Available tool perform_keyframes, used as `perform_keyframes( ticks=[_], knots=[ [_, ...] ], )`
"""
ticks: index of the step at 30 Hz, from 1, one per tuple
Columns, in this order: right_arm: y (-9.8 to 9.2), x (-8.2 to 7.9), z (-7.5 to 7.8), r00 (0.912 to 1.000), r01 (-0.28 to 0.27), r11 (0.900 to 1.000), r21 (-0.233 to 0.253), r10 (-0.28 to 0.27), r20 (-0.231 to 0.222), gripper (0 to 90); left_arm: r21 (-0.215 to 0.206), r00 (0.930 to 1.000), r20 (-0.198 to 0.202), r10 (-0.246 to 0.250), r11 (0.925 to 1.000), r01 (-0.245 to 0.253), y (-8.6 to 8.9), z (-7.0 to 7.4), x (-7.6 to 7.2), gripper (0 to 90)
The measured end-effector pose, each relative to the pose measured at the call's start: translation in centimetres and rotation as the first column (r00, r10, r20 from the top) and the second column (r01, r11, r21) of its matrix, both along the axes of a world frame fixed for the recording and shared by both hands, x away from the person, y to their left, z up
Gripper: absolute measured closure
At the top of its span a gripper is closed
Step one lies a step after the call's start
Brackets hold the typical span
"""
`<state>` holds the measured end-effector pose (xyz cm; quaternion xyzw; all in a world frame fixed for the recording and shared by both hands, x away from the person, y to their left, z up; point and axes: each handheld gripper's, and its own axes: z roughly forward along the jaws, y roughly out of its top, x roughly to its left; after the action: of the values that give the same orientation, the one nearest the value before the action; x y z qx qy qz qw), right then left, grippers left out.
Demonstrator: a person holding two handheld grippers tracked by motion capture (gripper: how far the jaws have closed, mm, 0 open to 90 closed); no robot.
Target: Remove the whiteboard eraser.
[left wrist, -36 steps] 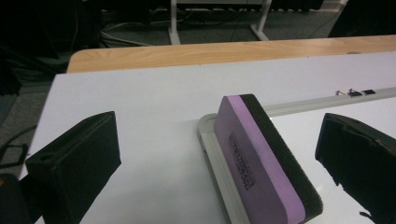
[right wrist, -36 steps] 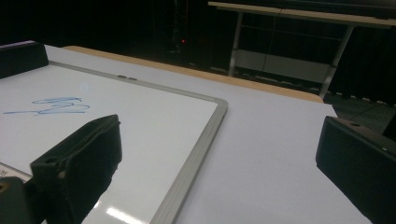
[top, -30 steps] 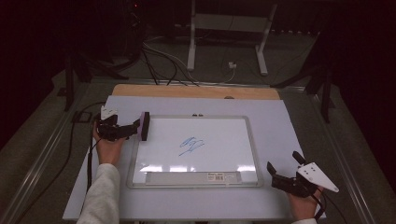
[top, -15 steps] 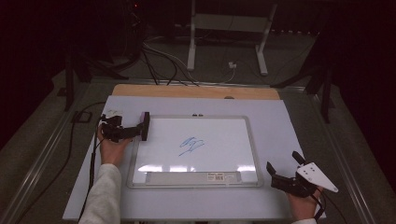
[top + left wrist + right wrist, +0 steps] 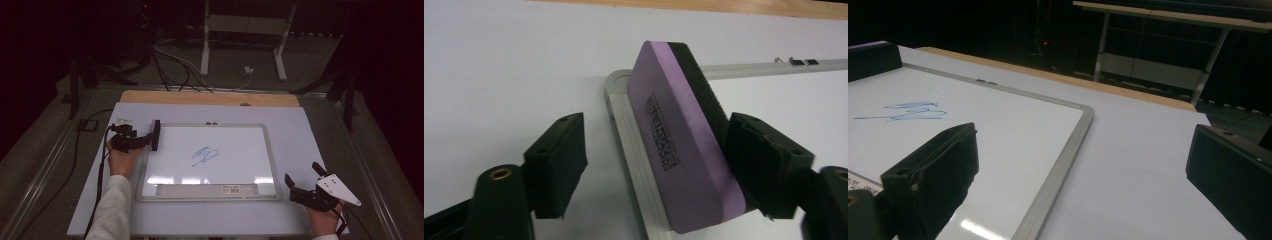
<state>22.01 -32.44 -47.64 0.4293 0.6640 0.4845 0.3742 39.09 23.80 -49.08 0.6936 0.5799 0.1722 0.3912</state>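
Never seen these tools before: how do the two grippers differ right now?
The left gripper has an eraser between its jaws, one jaw touching it, the other apart; the right gripper holds nothing. The left sits at the whiteboard's top-left corner; the right rests off the board, bottom right. Both have black jaws standing open.

There is one purple eraser [image 5: 684,150], standing between the left gripper's jaws against the right-hand one. One whiteboard [image 5: 250,137] lies under it, bearing one blue scribble [image 5: 204,155]. Two grippers are at work: the left gripper [image 5: 142,141] and the right gripper [image 5: 302,182].
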Motion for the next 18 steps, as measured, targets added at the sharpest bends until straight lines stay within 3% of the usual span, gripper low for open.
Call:
perform_keyframes(
  ticks=[9, 18],
  knots=[
    [0.1, 0.0, 0.0, 1.0000, -0.001, 1.000, 0.000, 0.001, -0.002, 1.0, -0.043, 0.9994, -0.015, -0.030, 0.9987, 0.029, -0.7, -0.2, 0.1, 30.2],
    [0.0, -0.1, 0.0, 1.0000, 0.000, 1.000, 0.004, 0.000, 0.005, 1.0, -0.060, 0.9971, -0.044, -0.062, 0.9964, 0.059, -1.7, -0.4, 0.5, 30.1]
  ],
)
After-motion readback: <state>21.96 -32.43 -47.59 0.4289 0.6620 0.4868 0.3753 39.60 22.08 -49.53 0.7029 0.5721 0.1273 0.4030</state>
